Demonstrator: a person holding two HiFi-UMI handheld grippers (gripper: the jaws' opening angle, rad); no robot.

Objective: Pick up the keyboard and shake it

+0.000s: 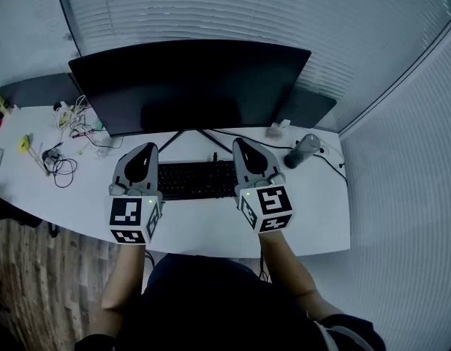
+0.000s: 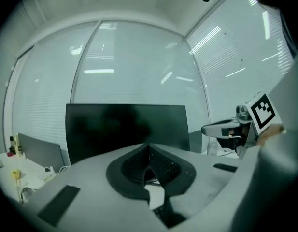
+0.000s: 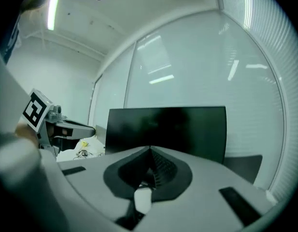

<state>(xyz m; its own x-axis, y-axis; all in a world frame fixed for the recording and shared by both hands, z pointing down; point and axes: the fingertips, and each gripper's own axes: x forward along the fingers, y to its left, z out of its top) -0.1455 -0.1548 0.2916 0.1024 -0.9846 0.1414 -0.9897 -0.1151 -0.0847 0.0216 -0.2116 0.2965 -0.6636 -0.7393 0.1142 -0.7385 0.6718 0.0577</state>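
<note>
A black keyboard (image 1: pixel 196 179) lies flat on the white desk (image 1: pixel 210 232), in front of the monitor. My left gripper (image 1: pixel 147 148) hangs over the keyboard's left end, and my right gripper (image 1: pixel 240 142) over its right end. In the left gripper view the jaws (image 2: pixel 149 147) are shut, tips together and nothing between them. A strip of keyboard keys (image 2: pixel 159 211) shows below them. The right gripper view likewise shows its jaws (image 3: pixel 150 149) shut on nothing. Both point toward the monitor.
A wide dark monitor (image 1: pixel 188 82) stands just behind the keyboard on a splayed stand. A dark bottle (image 1: pixel 304 151) and a cable sit at the right. Tangled cables (image 1: pixel 61 163) and small items lie at the left. Blinds and glass walls enclose the desk.
</note>
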